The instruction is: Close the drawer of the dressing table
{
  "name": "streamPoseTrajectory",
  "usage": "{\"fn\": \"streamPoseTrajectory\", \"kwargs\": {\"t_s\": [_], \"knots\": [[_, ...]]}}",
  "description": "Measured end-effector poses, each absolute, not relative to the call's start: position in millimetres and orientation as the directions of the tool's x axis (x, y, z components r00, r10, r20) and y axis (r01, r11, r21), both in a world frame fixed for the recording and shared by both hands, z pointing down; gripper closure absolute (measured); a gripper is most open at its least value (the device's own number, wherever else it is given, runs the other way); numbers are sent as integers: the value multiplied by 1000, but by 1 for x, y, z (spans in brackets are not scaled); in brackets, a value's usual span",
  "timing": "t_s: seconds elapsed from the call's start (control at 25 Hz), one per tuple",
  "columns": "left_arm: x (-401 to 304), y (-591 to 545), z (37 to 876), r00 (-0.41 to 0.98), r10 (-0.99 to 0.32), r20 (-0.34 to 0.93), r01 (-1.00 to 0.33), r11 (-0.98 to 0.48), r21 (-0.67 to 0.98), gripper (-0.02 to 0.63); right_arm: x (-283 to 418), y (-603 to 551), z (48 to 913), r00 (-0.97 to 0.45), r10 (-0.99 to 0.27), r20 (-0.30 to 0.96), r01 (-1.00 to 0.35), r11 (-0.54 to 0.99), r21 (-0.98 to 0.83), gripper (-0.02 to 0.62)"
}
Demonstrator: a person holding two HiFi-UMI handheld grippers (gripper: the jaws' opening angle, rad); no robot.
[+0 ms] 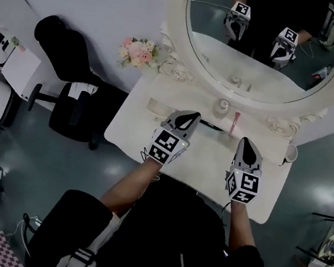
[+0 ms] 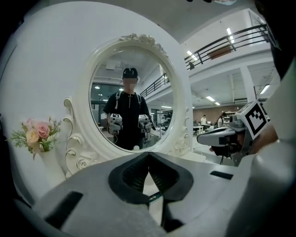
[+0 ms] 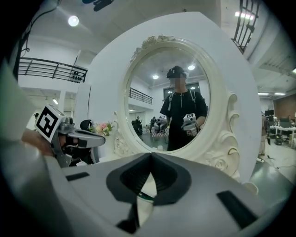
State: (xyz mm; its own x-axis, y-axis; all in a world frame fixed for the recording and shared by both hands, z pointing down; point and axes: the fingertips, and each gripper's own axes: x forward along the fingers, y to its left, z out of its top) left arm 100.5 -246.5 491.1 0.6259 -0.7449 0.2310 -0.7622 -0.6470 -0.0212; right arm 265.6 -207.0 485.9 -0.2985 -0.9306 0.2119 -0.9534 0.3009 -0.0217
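Note:
The white dressing table point(image 1: 136, 128) with its oval mirror point(image 1: 263, 44) stands in front of me. Its drawer shows in no view; the front edge is hidden by my body and arms. My left gripper point(image 1: 188, 119) hovers over the tabletop's middle, jaws shut and empty, tips meeting point(image 2: 148, 155). To its right, my right gripper point(image 1: 245, 142) is also over the tabletop, shut with nothing held point(image 3: 151, 155). Both point at the mirror point(image 2: 132, 97), which reflects me holding them. Each gripper view shows the other gripper beside it: the right gripper point(image 2: 222, 137) and the left gripper point(image 3: 78, 139).
A small glass jar point(image 1: 222, 107), a pink stick point(image 1: 235, 123) and a cup point(image 1: 290, 154) sit at the back of the tabletop. A pink flower bunch point(image 1: 139, 52) stands at the mirror's left. A black office chair point(image 1: 73, 90) is left of the table.

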Motion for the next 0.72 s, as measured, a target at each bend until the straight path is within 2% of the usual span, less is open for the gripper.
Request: {"fn": "streamPoseTrajectory", "kwargs": {"t_s": [0.72], "knots": [[64,-274,525,614,-739,277,-776,-630,42,604,225,-234,511,-328,-906,268,-944,326,-51,592]]}}
